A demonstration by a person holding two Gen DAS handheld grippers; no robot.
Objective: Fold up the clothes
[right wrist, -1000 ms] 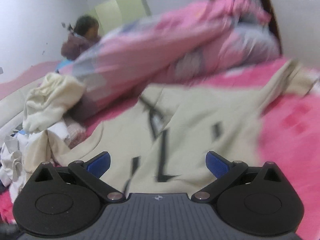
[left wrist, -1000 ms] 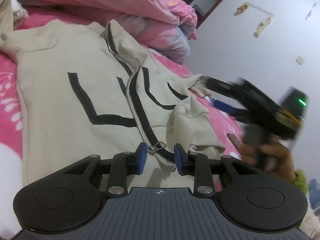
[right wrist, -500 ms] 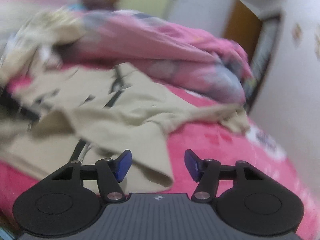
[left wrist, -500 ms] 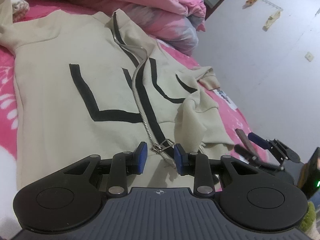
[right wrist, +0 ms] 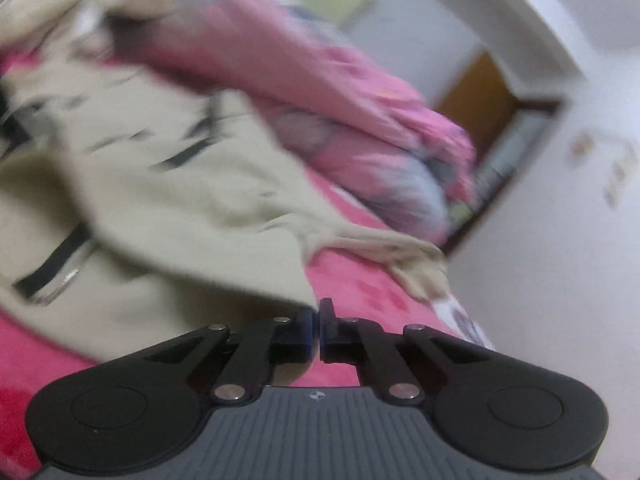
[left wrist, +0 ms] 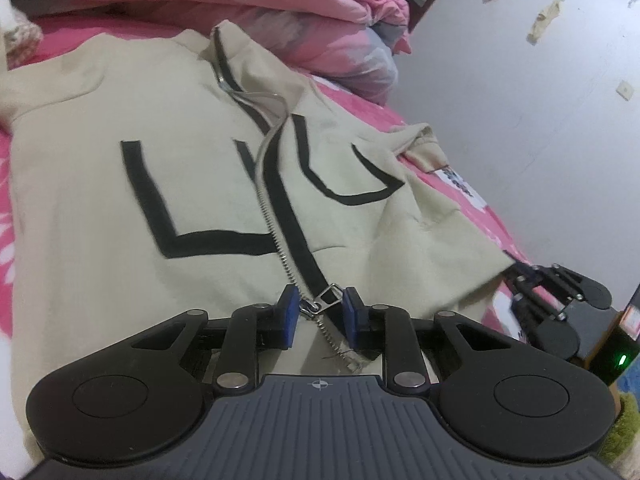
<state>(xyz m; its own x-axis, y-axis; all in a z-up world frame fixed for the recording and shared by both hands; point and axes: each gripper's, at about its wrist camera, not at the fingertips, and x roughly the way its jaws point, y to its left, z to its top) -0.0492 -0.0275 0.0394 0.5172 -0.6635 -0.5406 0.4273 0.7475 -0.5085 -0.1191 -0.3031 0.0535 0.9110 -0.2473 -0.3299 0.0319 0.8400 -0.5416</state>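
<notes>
A beige zip jacket (left wrist: 200, 200) with black stripes lies front-up on the pink bed sheet (left wrist: 492, 220). My left gripper (left wrist: 320, 312) hovers low over its bottom hem, open by a narrow gap, with the metal zipper pull (left wrist: 320, 300) lying between the blue pads. My right gripper (right wrist: 319, 324) is shut on the jacket's lower right hem corner (right wrist: 296, 292); the left wrist view shows it at the far right (left wrist: 516, 276), with the cloth drawn out to it. The jacket's sleeve cuff (right wrist: 420, 268) lies toward the wall. The right wrist view is motion-blurred.
A heaped pink quilt (left wrist: 320, 8) lies along the far side of the jacket. A white wall (left wrist: 520, 120) runs close along the bed's right side, with a doorway (right wrist: 480, 120) behind. Blurred pale clothes (right wrist: 60, 8) sit at the upper left.
My right gripper went from wide open to shut on the jacket's right hem corner and drew that side flat. My left fingers narrowed a little around the zipper.
</notes>
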